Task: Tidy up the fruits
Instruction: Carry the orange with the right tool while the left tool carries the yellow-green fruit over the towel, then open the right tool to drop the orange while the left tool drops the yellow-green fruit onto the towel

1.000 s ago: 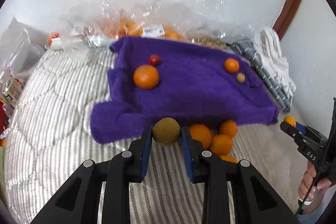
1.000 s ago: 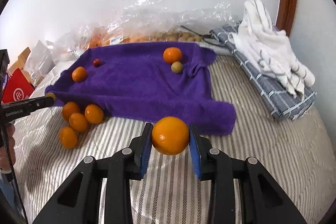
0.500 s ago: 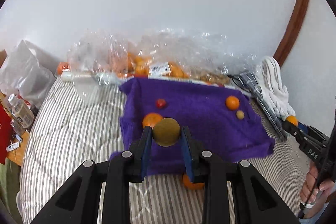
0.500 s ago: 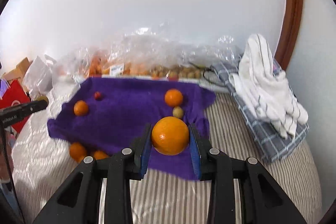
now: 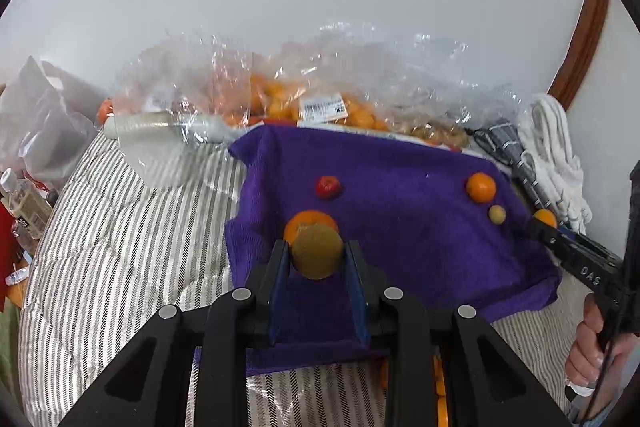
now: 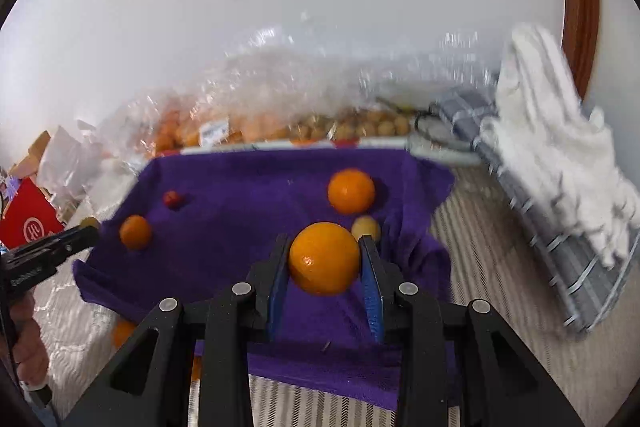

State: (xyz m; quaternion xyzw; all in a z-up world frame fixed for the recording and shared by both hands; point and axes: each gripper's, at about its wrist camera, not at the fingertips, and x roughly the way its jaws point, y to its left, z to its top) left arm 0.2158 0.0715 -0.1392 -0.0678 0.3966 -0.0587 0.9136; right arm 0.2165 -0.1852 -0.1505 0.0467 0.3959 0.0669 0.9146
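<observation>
My left gripper [image 5: 316,255] is shut on a brownish-green round fruit [image 5: 317,251], held above the near left part of the purple towel [image 5: 400,227]. Just behind it an orange [image 5: 308,221] lies on the towel, with a small red fruit [image 5: 328,186] farther back. My right gripper [image 6: 325,259] is shut on a large orange [image 6: 325,258] over the towel's [image 6: 240,227] near right part. Beyond it lie another orange [image 6: 351,191] and a small yellow-green fruit [image 6: 366,227]. At the towel's left sit an orange [image 6: 135,231] and the red fruit [image 6: 173,199].
Clear plastic bags of fruit [image 5: 320,107] line the wall behind the towel. Folded white and grey cloths [image 6: 560,187] lie to the right. Loose oranges [image 6: 122,333] rest on the striped bedding [image 5: 120,247] by the towel's near edge. A red box [image 6: 28,223] and clutter stand at the left.
Both grippers have moved forward over the purple towel with their fruits still held. The loose oranges on the bedding have slipped mostly out of sight beneath them.
</observation>
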